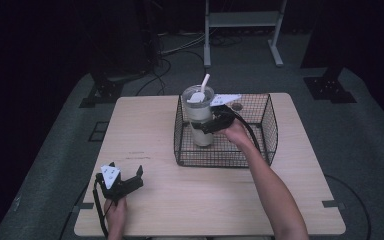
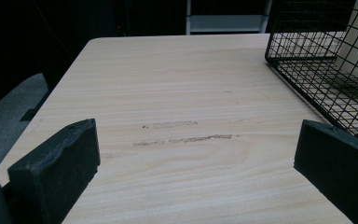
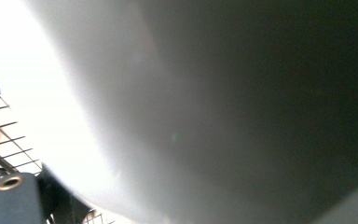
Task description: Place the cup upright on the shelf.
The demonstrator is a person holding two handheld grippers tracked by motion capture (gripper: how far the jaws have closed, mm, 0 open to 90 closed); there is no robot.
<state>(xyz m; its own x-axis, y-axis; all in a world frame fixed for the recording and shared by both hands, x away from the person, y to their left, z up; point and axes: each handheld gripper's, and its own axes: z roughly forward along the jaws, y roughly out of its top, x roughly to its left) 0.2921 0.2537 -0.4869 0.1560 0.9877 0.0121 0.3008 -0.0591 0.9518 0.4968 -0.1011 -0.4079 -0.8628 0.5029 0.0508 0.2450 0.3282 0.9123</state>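
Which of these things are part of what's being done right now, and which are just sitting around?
In use:
- white tumbler with a straw, gripped by the right gripper
- wire basket the tumbler stands in

Just around:
- left gripper, open, idle at the table's near left
- small dark round thing in the basket's far corner
- metal stand behind

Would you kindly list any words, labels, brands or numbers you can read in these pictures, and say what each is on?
No text is readable anywhere.
The white tumbler, held by the right gripper in the wire basket, shows no print.
The table bears only scuff marks.
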